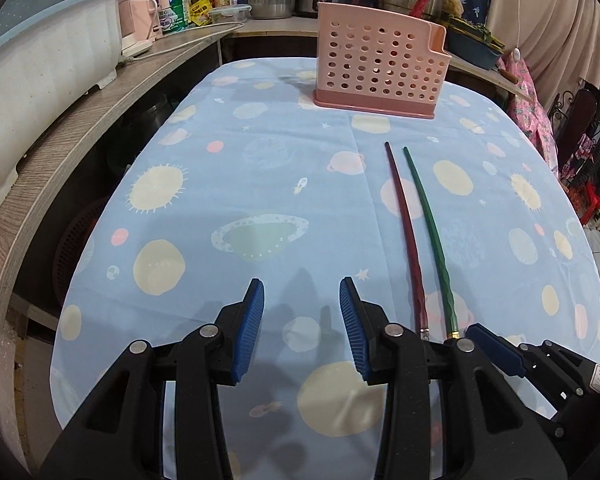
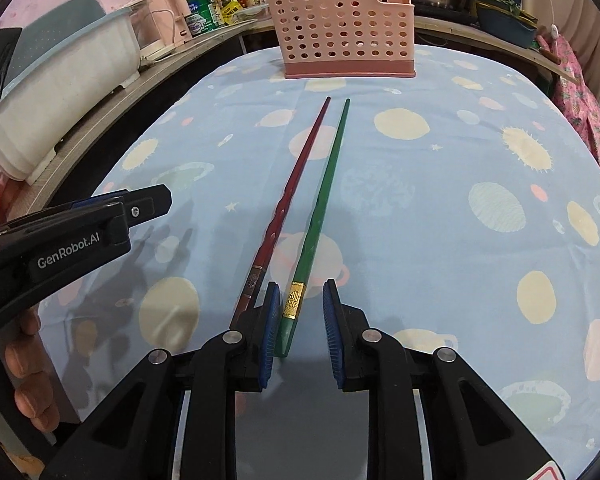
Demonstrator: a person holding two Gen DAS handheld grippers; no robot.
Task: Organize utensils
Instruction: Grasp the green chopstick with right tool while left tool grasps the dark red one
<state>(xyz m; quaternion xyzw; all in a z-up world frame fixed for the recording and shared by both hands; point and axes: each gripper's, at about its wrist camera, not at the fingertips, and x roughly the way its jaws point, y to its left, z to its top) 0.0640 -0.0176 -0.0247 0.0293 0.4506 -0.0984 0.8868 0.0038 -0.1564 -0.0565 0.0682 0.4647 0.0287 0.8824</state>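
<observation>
Right hand-held gripper (image 2: 301, 330): jaws apart around green chopstick (image 2: 325, 200), unpinched, lower centre | left hand-held gripper (image 1: 302, 330): half open, empty | red chopstick (image 2: 290, 188) alongside | pink holder (image 2: 342, 36) top centre, bare counter (image 2: 440, 240) between.

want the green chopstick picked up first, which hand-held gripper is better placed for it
Right. The right hand-held gripper already has the green chopstick end between its open pads. The left hand-held gripper is over bare tablecloth, beside both chopsticks.
</observation>
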